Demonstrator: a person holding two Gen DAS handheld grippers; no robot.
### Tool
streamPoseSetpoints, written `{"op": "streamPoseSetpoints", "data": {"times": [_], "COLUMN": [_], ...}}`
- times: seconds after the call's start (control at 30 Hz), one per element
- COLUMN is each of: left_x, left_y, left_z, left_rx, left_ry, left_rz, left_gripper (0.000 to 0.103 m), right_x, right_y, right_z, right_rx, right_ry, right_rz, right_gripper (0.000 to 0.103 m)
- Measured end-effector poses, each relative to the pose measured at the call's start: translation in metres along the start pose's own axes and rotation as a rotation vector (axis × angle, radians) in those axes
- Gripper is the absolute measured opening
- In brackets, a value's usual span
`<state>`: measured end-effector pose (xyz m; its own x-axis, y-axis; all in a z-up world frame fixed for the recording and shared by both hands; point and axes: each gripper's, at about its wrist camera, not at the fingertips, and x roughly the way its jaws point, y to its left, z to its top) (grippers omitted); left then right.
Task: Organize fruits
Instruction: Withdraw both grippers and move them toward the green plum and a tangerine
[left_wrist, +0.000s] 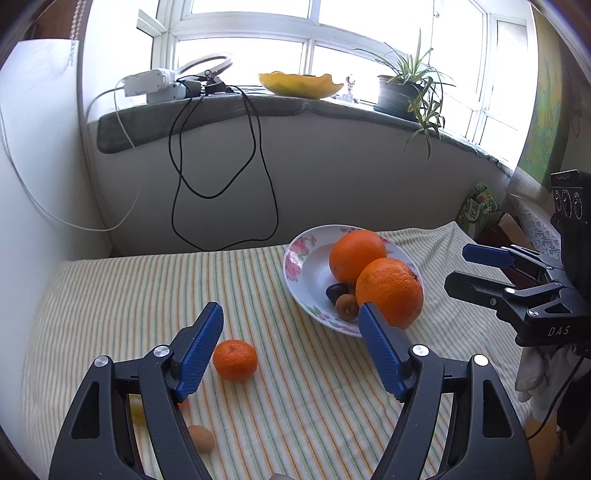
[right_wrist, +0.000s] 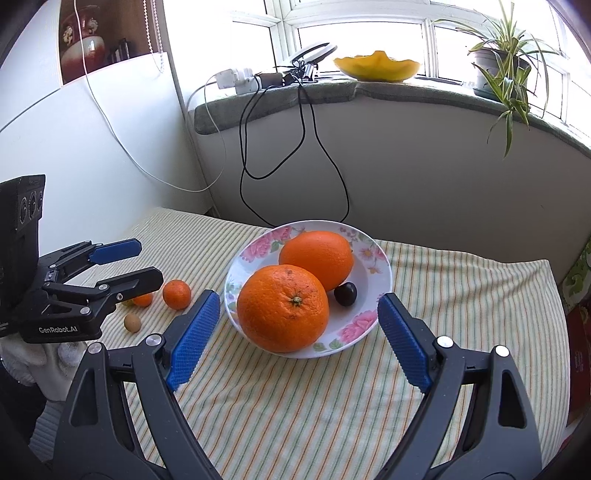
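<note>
A floral plate (left_wrist: 295, 266) (right_wrist: 380, 266) holds two big oranges (left_wrist: 389, 288) (right_wrist: 282, 314), a dark plum (right_wrist: 345, 294) and a small brown fruit (left_wrist: 346, 307). On the striped cloth lie a tangerine (left_wrist: 235, 360) (right_wrist: 177, 294), a second one (right_wrist: 142, 300), and a small brown fruit (left_wrist: 201, 438) (right_wrist: 132, 322). My left gripper (left_wrist: 291, 339) (right_wrist: 146, 264) is open and empty, the tangerine just inside its left finger. My right gripper (right_wrist: 299, 336) (left_wrist: 461, 267) is open and empty in front of the plate.
The striped cloth (left_wrist: 295, 406) covers the table against a white wall. Black cables (left_wrist: 221, 166) hang from the windowsill, which carries a yellow bowl (left_wrist: 301, 84) and a potted plant (left_wrist: 406, 92). A green packet (left_wrist: 476, 206) sits at the right.
</note>
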<state>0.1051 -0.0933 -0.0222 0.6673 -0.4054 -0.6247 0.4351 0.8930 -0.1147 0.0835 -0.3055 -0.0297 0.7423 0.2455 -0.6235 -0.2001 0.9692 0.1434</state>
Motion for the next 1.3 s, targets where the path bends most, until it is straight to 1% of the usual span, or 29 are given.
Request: {"op": "streamPoseSetpoints", "data": {"times": [0.13, 0.33, 0.67, 0.87, 1.03, 1.1, 1.17, 1.23, 1.3], "left_x": [-0.010, -0.025, -0.046, -0.055, -0.054, -0.053, -0.051, -0.047, -0.044], "left_y": [0.012, 0.039, 0.085, 0.111, 0.124, 0.126, 0.128, 0.129, 0.130], "left_z": [-0.007, -0.018, -0.042, -0.060, -0.073, -0.077, -0.081, -0.083, -0.085], "left_rx": [-0.015, -0.065, -0.142, -0.196, -0.226, -0.232, -0.234, -0.236, -0.239], "left_ry": [-0.004, -0.013, -0.002, 0.010, 0.028, 0.037, 0.048, 0.055, 0.063], "left_rz": [0.020, 0.053, 0.116, 0.135, 0.131, 0.127, 0.120, 0.112, 0.102], "left_gripper": [0.076, 0.076, 0.076, 0.075, 0.075, 0.072, 0.066, 0.066, 0.063], "right_x": [-0.002, 0.000, 0.010, 0.018, 0.027, 0.033, 0.039, 0.044, 0.050], "right_y": [0.010, 0.026, 0.052, 0.071, 0.087, 0.094, 0.100, 0.104, 0.107], "right_z": [-0.001, -0.004, -0.007, -0.007, -0.008, -0.008, -0.009, -0.010, -0.010], "right_rx": [-0.014, -0.047, -0.094, -0.117, -0.140, -0.144, -0.151, -0.155, -0.152], "right_ry": [-0.004, 0.002, 0.018, 0.036, 0.056, 0.067, 0.078, 0.086, 0.096], "right_rz": [0.023, 0.064, 0.120, 0.162, 0.195, 0.207, 0.216, 0.223, 0.230], "right_gripper": [0.090, 0.090, 0.090, 0.090, 0.090, 0.090, 0.090, 0.090, 0.090]}}
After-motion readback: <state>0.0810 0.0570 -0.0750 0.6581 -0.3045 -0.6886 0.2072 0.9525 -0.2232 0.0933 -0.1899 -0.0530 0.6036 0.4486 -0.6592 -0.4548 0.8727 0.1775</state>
